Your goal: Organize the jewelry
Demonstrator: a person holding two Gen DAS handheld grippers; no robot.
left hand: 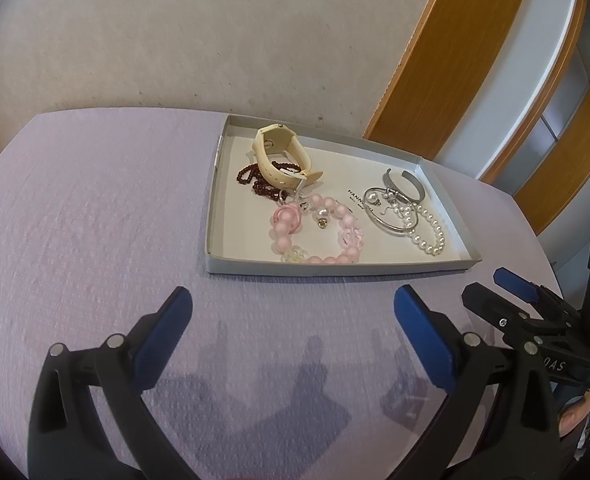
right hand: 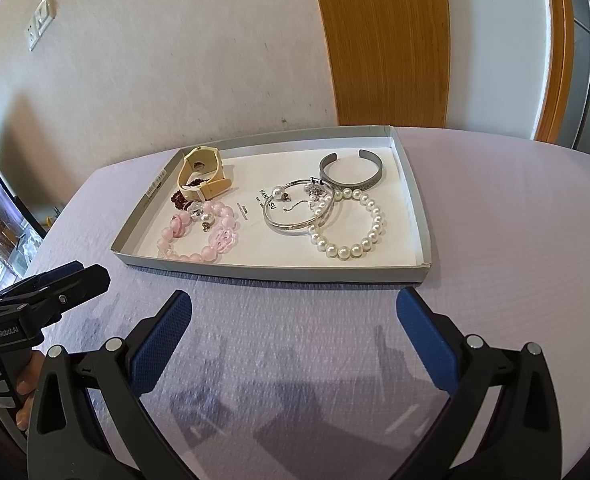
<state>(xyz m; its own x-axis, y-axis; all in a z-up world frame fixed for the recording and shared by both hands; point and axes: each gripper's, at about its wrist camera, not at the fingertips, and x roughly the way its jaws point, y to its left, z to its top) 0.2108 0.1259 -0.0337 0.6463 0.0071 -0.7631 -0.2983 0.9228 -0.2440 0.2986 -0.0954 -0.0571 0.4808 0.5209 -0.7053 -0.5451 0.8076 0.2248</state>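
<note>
- Both grippers, left gripper (left hand: 293,320) and right gripper (right hand: 295,322), hover with jaws apart, empty
- Cardboard tray (right hand: 279,272) holds pearl bracelet (right hand: 349,222), pink bead bracelet (right hand: 199,232), cream watch (right hand: 201,172)

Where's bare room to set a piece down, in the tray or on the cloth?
In the tray, bare floor runs along the far wall between the cream watch and grey cuff, and in the near right corner past the pearl bracelet. The left end, around the pink bead bracelet, is crowded. The lilac cloth is bare before both open grippers.
</note>
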